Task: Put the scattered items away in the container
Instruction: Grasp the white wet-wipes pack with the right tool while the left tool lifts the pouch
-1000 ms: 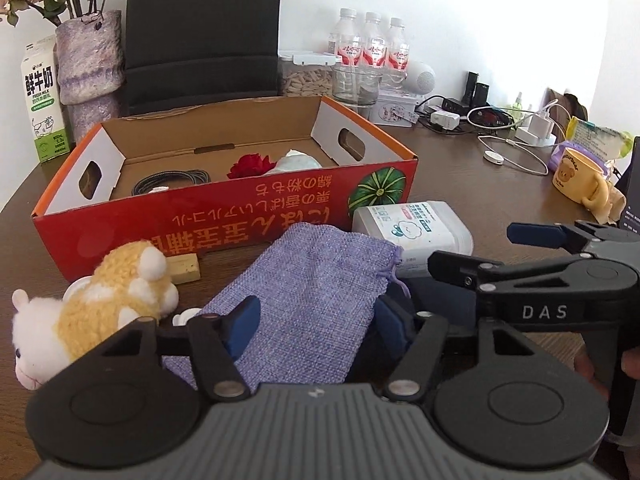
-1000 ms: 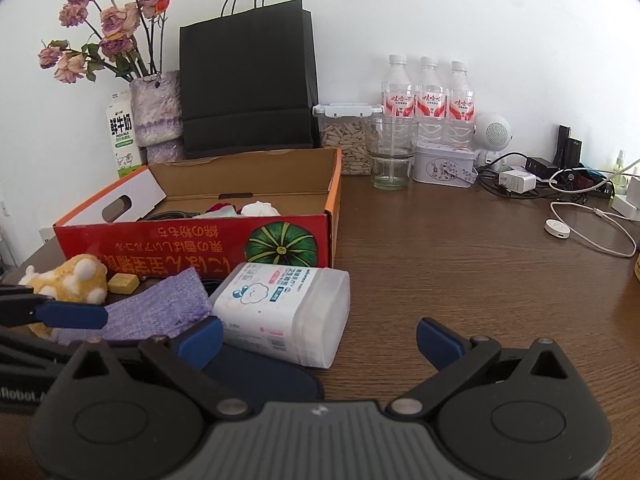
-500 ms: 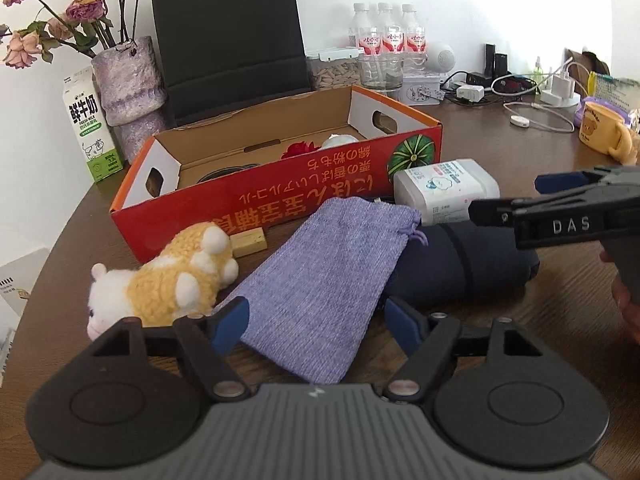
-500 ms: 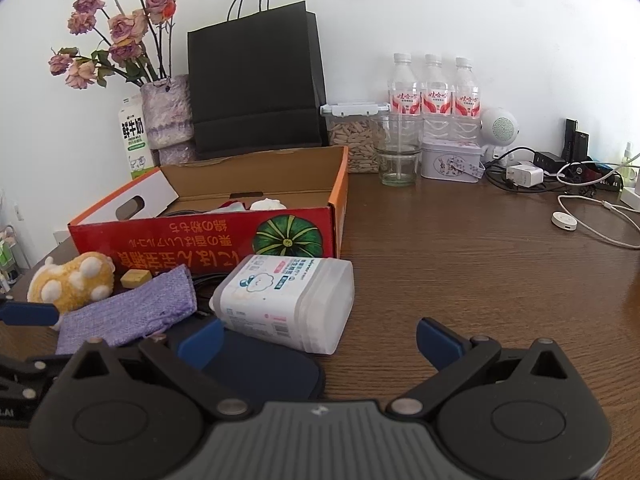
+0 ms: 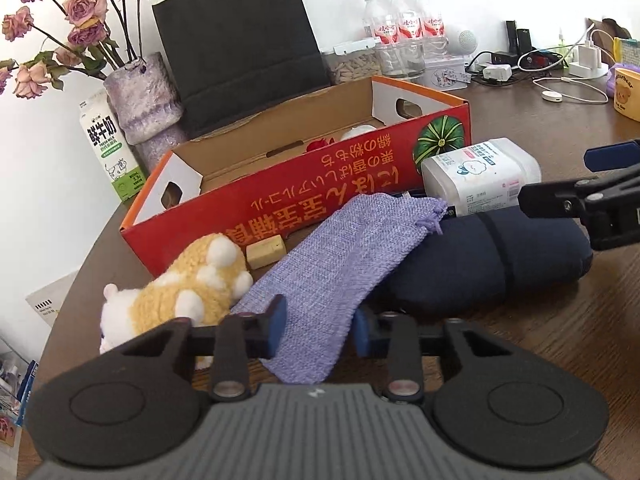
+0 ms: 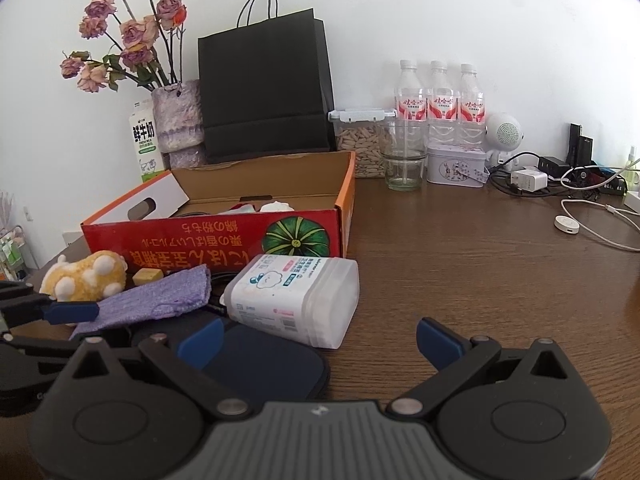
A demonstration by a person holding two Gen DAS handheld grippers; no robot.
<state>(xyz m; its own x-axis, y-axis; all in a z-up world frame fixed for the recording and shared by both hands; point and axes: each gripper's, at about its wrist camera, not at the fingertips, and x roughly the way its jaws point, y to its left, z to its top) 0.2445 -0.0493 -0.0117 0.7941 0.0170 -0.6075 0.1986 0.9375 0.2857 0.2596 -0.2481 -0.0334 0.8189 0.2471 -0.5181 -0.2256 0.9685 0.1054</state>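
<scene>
My left gripper (image 5: 316,330) sat low in the middle of its picture. Its jaws had closed partway around the near end of the purple cloth pouch (image 5: 336,268). I could not tell if the pads were squeezing it yet. My right gripper (image 6: 320,338) was wide open and held nothing. Under it lay the dark blue pillow (image 6: 260,354).

I think my job then was to grab the pouch and drop it in the box. To do that well, I should pinch the cloth firmly, because it is soft and floppy and could slip out. I should lift it high so it clears the red wall of the pumpkin box (image 5: 320,196).

A bit farther off, the pouch lay partly over the pillow (image 5: 492,260). The yellow and white plush toy (image 5: 176,296) lay at the lower left, just beside the pouch. A little tan block (image 5: 266,250) sat next to the box wall. The white wipes tub (image 5: 480,176) rested at the middle right, by the box corner.

The left picture looked down into the box better and showed something red and something white inside. It also showed my right gripper's fingers at the right edge. The right picture showed more bare brown table (image 6: 480,272) on the right, the black paper bag (image 6: 264,84) at the top middle, and three water bottles (image 6: 440,100) by the wall.
</scene>
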